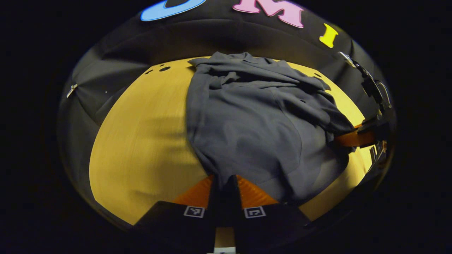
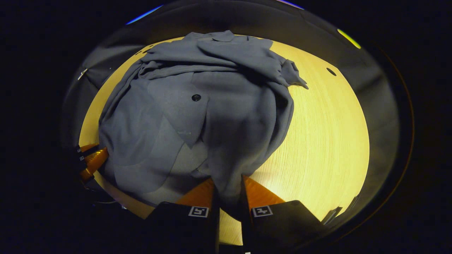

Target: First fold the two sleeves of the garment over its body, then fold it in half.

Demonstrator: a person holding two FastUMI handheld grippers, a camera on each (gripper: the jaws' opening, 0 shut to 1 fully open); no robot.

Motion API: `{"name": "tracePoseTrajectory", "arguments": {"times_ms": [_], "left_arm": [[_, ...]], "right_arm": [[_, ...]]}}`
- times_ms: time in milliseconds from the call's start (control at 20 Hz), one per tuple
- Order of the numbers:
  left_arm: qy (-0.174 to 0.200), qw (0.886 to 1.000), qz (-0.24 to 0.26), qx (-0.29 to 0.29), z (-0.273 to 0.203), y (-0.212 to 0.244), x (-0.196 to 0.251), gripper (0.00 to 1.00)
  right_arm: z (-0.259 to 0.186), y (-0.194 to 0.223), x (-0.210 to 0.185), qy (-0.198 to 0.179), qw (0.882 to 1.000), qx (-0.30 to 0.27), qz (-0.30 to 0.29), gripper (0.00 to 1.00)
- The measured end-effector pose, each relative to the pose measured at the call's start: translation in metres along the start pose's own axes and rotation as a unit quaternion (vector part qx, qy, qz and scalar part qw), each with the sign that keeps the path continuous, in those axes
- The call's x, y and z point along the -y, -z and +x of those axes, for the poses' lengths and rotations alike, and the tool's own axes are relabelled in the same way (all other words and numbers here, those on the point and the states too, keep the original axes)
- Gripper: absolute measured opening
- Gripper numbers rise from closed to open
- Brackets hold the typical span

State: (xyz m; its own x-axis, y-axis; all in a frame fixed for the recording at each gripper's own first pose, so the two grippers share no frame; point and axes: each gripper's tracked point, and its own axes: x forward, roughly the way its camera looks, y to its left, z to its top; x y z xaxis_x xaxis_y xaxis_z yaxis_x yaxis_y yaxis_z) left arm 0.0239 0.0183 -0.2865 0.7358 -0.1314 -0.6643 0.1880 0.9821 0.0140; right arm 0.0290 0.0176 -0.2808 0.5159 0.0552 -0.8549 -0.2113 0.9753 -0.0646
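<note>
The left gripper [image 1: 226,183] pinches the near hem of the crumpled grey cloth garment [image 1: 254,120] – sleeves folded across its body – on the yellow wooden table [image 1: 141,141]; the right gripper [image 2: 229,188] pinches the hem likewise.

left gripper [image 1: 226,180] fingers [image 1: 197,194] pinch garment [image 1: 254,127] hem | garment crumpled on table [image 1: 141,141]

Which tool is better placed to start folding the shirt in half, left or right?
Neither alone: left tool and right tool each pinch the near hem of the grey shirt, sleeves already lying across its body, so both should lift together.
</note>
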Motion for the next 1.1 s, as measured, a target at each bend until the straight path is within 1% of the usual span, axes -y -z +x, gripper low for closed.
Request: {"name": "tracePoseTrajectory", "arguments": {"times_ms": [50,100,150,200,300,350,450,550,750,950,1100], "left_arm": [[-0.001,1.0,0.004,0.003,0.001,-0.001,0.001,0.09],[-0.001,1.0,0.006,0.004,0.002,-0.002,0.001,0.07],[0.0,1.0,0.003,0.006,0.002,-0.004,0.001,0.06],[0.004,1.0,-0.004,0.003,0.002,-0.004,0.002,0.06],[0.023,0.999,-0.025,-0.003,0.001,-0.007,0.001,0.06],[0.027,0.998,-0.049,-0.004,-0.004,-0.009,-0.001,0.05],[0.037,0.994,-0.101,0.007,-0.014,-0.024,-0.007,0.05],[0.04,0.991,-0.124,0.024,-0.026,-0.039,-0.011,0.05],[0.045,0.991,-0.111,0.06,-0.047,-0.074,-0.01,0.05],[0.042,0.991,-0.076,0.1,-0.062,-0.117,-0.011,0.05],[0.041,0.989,-0.073,0.123,-0.063,-0.149,-0.014,0.05]], "right_arm": [[0.0,0.001,-0.005,-0.013,1.0,-0.002,0.003,0.21],[-0.002,0.0,-0.006,-0.026,1.0,-0.003,-0.001,0.11],[-0.001,-0.001,-0.007,-0.034,0.999,-0.006,0.001,0.11],[-0.002,-0.001,-0.006,-0.041,0.999,-0.007,0.006,0.08],[-0.006,-0.005,-0.004,-0.043,0.999,-0.001,0.017,0.07],[-0.01,-0.008,-0.005,-0.044,0.999,0.007,0.022,0.07],[-0.018,-0.012,-0.007,-0.051,0.998,0.019,0.036,0.07],[-0.027,-0.017,-0.006,-0.061,0.996,0.029,0.058,0.07],[-0.046,-0.041,-0.002,-0.072,0.991,0.056,0.094,0.07],[-0.063,-0.074,0.003,-0.078,0.987,0.088,0.11,0.07],[-0.07,-0.102,0.006,-0.081,0.984,0.111,0.115,0.07]]}}
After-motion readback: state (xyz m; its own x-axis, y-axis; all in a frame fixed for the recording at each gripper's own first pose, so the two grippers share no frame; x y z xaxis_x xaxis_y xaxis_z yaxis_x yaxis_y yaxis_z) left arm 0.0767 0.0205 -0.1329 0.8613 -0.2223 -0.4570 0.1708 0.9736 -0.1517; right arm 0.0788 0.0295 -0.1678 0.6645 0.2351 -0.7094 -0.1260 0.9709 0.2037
